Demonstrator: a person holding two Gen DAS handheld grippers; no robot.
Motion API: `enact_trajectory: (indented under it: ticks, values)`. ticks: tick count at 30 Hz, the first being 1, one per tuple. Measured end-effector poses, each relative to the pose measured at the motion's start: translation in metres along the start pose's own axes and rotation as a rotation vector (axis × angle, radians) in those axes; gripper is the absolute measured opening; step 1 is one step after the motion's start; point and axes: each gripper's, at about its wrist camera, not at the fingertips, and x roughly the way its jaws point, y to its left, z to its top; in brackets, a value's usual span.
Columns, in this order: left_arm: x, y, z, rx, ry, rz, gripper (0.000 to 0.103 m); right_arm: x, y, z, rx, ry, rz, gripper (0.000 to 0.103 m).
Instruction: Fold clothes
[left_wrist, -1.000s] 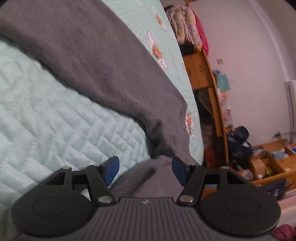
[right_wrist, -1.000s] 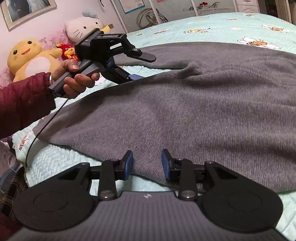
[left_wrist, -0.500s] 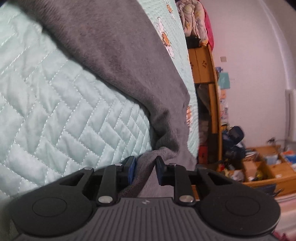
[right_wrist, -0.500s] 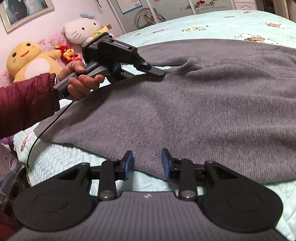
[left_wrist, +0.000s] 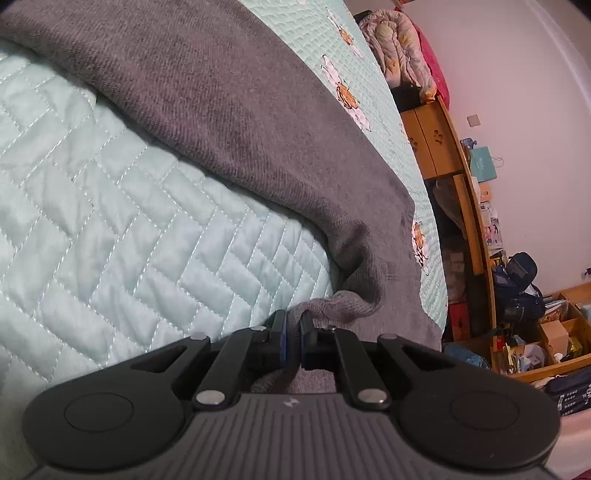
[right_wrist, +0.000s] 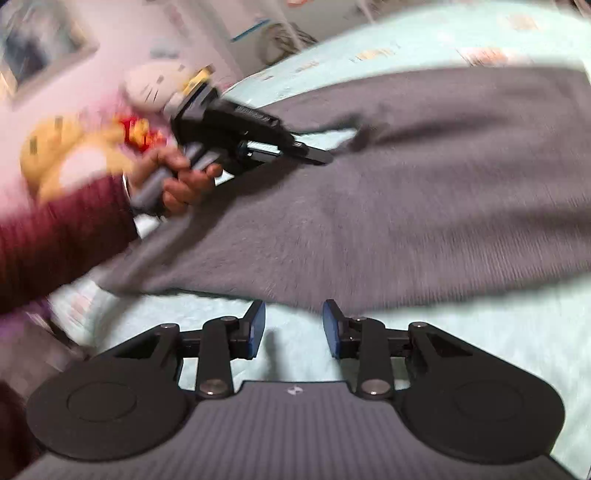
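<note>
A grey knit sweater (left_wrist: 221, 110) lies spread on a mint quilted bedspread (left_wrist: 110, 240). My left gripper (left_wrist: 291, 325) has a bunched edge of the sweater between its blue pads, and its jaws are closing on that fold. The blurred right wrist view shows the sweater (right_wrist: 406, 221), with the left gripper (right_wrist: 321, 158) at a fold near its far edge, held by a hand (right_wrist: 177, 181) in a dark red sleeve (right_wrist: 62, 236). My right gripper (right_wrist: 293, 321) stands open over the bedspread (right_wrist: 295, 354), just short of the sweater's near hem, with nothing between its fingers.
A wooden shelf unit (left_wrist: 443, 155) stands past the bed's far side, with piled bedding (left_wrist: 399, 62) on top and cluttered boxes (left_wrist: 554, 332) on the floor. A yellow plush toy (right_wrist: 66, 155) and a white one (right_wrist: 155, 85) sit at the bed's head.
The left jaws have closed from wide apart onto the sweater's edge. The right gripper has shifted and rolled, and the hem now lies just beyond its fingertips instead of between them.
</note>
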Motion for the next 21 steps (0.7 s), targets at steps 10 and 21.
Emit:
enact_trajectory:
  ticks: [10, 21]
  values:
    - [0.0, 0.004, -0.005, -0.042, -0.017, 0.009, 0.01, 0.01, -0.043, -0.024, 0.506, -0.207, 0.116, 0.035]
    - [-0.009, -0.02, -0.014, 0.086, -0.01, 0.056, 0.008, 0.011, -0.037, -0.024, 0.546, -0.175, 0.086, 0.001]
